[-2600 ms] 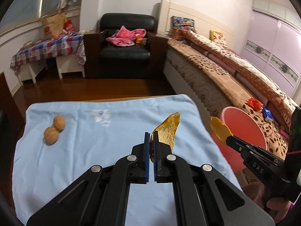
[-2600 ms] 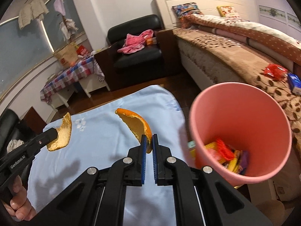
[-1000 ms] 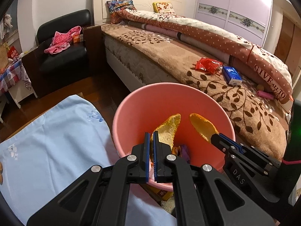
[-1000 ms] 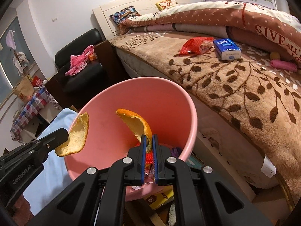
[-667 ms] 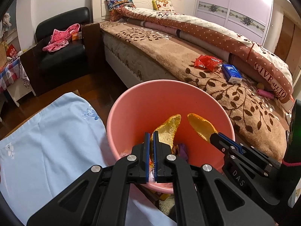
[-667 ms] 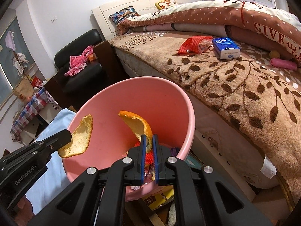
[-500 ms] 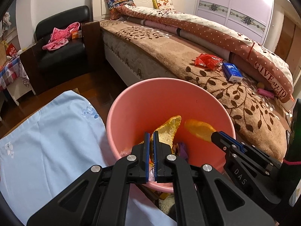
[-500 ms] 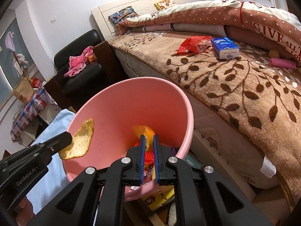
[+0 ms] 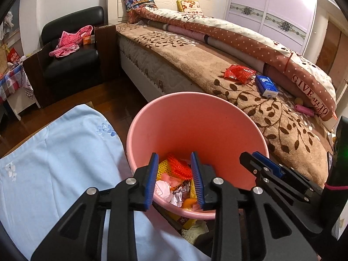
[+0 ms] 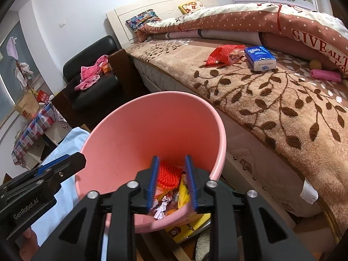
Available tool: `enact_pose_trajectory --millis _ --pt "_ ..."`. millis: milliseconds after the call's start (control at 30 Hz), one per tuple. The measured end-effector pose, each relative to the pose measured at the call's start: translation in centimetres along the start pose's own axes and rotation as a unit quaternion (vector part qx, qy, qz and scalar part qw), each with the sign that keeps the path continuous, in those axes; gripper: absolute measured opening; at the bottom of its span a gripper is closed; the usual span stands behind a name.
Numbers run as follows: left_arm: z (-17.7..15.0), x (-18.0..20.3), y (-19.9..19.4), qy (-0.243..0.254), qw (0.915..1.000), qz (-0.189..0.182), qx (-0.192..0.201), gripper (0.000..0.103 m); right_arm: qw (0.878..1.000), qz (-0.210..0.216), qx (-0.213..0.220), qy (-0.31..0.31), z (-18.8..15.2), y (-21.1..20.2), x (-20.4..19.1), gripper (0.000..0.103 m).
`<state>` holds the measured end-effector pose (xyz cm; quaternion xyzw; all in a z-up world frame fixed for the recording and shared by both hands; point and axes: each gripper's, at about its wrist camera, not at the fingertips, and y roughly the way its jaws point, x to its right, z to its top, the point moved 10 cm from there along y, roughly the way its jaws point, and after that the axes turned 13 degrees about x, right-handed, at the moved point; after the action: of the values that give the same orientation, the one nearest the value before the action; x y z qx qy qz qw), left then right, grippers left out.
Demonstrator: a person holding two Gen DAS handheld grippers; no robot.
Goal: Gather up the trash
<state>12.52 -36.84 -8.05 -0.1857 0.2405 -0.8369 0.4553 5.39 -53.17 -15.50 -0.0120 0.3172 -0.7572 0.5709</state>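
Both grippers over the pink bin [image 9: 195, 130], pointing down into it. Left gripper [image 9: 175, 178]: jaws apart and opening, nothing between the blue pads, only the bin's contents behind the gap. Right gripper [image 10: 170, 181]: jaws likewise parted and opening, nothing clamped. Orange peel [image 9: 188, 203] down among the trash at the bottom of the bin, beside red mesh [image 9: 179, 166] and crumpled wrappers [image 9: 167, 190]. Bin just off the right edge of the light blue cloth [image 9: 65, 163], against the side of the bed [image 9: 206, 65]. On the brown leaf-patterned bedspread, well apart from the bin: a red packet [image 9: 239, 74] and, just beside it, a blue tissue pack [image 9: 266, 86].
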Motion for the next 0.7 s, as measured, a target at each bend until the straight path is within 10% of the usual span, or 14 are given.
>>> enact_pose_trajectory --millis 700 --pt "0.5 -0.9 -3.2 -0.016 0.9997 -0.008 0.018 0.031 1.000 0.011 0.019 -0.022 0.6 -2.7 -2.1 0.040"
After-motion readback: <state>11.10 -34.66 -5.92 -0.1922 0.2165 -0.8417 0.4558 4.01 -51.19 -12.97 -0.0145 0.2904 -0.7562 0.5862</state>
